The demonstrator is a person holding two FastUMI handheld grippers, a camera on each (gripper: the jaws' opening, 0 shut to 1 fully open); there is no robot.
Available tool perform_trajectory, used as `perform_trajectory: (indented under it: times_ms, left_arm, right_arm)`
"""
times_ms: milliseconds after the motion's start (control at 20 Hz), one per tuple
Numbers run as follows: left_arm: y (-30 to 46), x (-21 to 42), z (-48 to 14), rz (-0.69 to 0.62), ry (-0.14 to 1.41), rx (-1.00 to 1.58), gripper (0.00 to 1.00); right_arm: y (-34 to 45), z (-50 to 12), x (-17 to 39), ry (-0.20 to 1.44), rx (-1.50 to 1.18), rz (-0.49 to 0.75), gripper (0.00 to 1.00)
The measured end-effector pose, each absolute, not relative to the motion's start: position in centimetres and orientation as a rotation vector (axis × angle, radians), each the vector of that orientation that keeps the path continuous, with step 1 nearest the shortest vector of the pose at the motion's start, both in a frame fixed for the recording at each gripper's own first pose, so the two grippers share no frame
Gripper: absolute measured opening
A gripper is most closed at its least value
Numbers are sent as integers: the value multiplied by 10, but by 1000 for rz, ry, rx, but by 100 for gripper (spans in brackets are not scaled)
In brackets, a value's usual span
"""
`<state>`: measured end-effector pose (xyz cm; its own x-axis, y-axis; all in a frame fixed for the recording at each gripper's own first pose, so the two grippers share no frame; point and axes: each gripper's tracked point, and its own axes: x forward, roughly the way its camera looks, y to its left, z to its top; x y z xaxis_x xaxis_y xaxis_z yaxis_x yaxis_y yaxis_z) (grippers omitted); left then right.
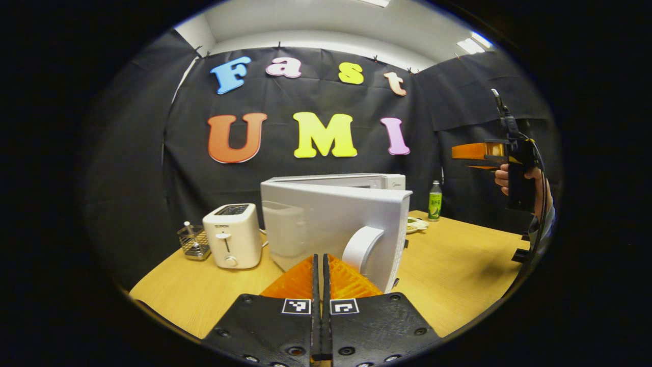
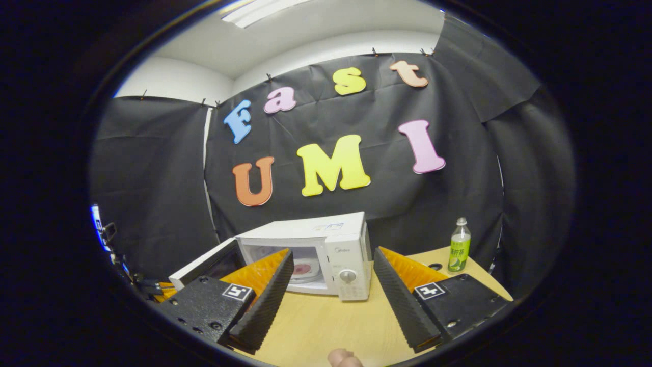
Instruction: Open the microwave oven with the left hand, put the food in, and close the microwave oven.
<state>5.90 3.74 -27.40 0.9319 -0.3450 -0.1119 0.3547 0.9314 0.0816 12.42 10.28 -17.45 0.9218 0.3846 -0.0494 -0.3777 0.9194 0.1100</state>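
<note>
The microwave (image 2: 326, 255) sits near the back edge of the tabletop (image 2: 326, 321), and its door (image 1: 351, 224) hangs partly open. Inside, a plate (image 2: 304, 270) with something pink on it rests on the oven floor. That looks like the food, so I think the food is already in.

The left gripper (image 1: 319, 278) has its fingers pressed together with nothing between them. They sit just in front of the door's outer face, close by the white curved handle (image 1: 361, 247). I cannot tell if they touch the door.

The right gripper (image 2: 331, 295) has its fingers wide apart and holds nothing. In the left gripper view it is held up high over the right side of the tabletop by a hand (image 1: 519, 181).

So the step in hand looks like closing the door. The next move calls for a push on the door's outer face until it swings flat against the oven front.

A toaster (image 1: 232, 234) and a small wire basket (image 1: 193, 242) stand toward the left edge. A green bottle (image 2: 459, 247) stands by the back right corner.
</note>
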Motion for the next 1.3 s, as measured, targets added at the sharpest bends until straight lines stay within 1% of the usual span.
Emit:
perform_trajectory:
  times_ms: [250,300,450,500,550,750,900,950,1050,1100,1150,1200,1300]
  left_arm:
    - [-30,91,-285,-441,103,95,0]
    - [-41,98,-287,-452,102,97,0]
    - [-67,125,-292,-468,91,93,0]
    - [-76,134,-295,-476,93,85,0]
    - [-84,143,-297,-482,91,77,0]
    - [-101,179,-300,-459,92,72,0]
    - [-121,203,-297,-468,91,46,0]
    - [-126,209,-295,-468,88,54,0]
    - [-138,225,-289,-457,69,74,0]
    - [-145,232,-289,-463,71,80,1]
    - [-152,238,-288,-462,72,87,2]
    - [-154,247,-287,-450,75,93,3]
    - [-162,266,-289,-428,94,93,4]
  right_arm:
    - [79,-160,118,27,101,358,90]
    - [74,-159,117,26,100,354,100]
    - [66,-156,109,29,117,353,100]
    - [65,-151,107,25,119,358,91]
    - [64,-149,104,21,112,362,100]
    - [56,-140,98,3,98,361,100]
    - [49,-138,93,0,95,356,100]
    - [46,-138,92,2,95,349,91]
    - [40,-136,87,6,103,340,91]
    - [37,-134,81,4,110,339,100]
    - [35,-132,77,1,118,337,100]
    - [33,-131,72,1,121,337,91]
    - [28,-130,64,0,123,329,91]
